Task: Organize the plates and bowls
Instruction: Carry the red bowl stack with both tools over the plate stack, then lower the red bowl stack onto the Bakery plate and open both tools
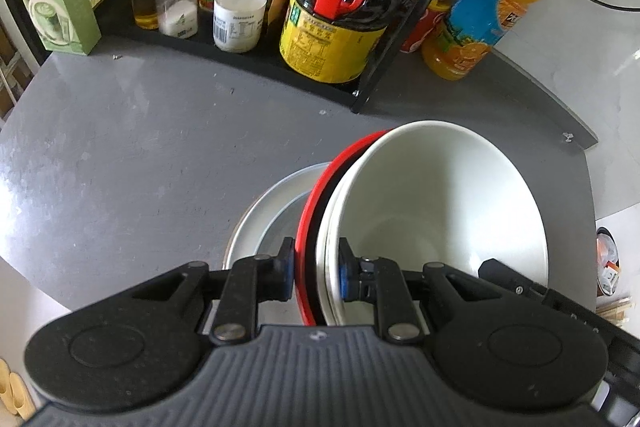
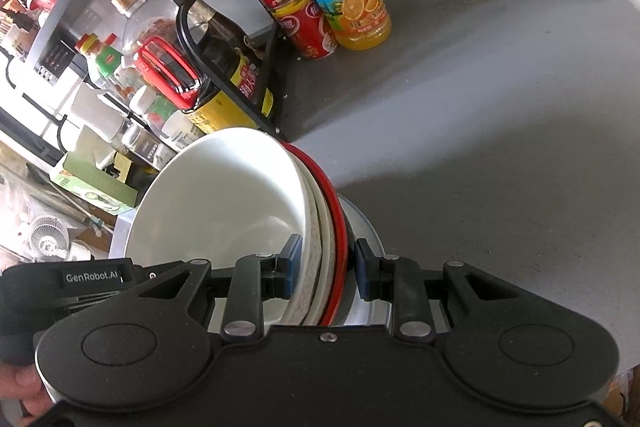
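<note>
Metal plate [image 1: 256, 227] mostly beneath stacked bowls [image 1: 432, 195]

A stack of nested bowls is tipped up on its side above the grey table [image 1: 120, 155]. The innermost white bowl [image 1: 436, 195] is glossy and empty, its opening facing sideways. Behind it sits a second white bowl [image 2: 314, 247], then a red-rimmed bowl [image 1: 306, 267] with a dark inside. A pale plate [image 1: 256, 227] lies flat beneath them.

Glossy white ceramic bowl [image 1: 436, 195], shiny metal plate [image 1: 260, 223], smooth matt grey countertop [image 1: 140, 147].
</note>
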Action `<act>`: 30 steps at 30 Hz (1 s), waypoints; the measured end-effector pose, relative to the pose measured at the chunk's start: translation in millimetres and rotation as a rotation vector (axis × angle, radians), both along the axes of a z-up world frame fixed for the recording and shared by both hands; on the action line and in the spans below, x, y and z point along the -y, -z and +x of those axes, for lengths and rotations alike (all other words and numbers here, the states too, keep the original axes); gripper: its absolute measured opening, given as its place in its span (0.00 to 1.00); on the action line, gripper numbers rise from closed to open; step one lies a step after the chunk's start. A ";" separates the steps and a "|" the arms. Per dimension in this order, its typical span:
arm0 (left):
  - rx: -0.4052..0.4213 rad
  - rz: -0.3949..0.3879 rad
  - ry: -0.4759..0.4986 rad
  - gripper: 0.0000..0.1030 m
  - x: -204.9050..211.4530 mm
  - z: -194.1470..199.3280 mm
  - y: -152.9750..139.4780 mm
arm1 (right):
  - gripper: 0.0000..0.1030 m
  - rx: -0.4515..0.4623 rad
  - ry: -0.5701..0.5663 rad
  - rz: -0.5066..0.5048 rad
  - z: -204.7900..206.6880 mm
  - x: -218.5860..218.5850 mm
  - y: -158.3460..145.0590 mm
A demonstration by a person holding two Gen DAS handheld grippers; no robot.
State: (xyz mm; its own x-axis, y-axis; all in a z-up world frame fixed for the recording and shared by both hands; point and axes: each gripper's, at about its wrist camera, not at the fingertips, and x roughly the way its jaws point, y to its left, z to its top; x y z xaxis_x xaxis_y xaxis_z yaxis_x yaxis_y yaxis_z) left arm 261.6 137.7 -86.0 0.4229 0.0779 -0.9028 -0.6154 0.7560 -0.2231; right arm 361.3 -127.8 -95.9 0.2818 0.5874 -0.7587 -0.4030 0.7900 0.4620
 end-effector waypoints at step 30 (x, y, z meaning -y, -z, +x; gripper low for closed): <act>-0.121 0.085 0.196 0.51 6.8 15.0 10.6 | 0.47 -0.019 0.027 0.066 -13.4 4.7 10.4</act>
State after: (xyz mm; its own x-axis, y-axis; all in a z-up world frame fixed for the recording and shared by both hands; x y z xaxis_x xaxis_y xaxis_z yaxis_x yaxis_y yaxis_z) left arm 276.6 130.9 -96.6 0.3269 0.0825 -0.9415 -0.4735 0.8764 -0.0877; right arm 348.0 -132.5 -106.3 0.2839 0.6289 -0.7238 -0.3726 0.7679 0.5211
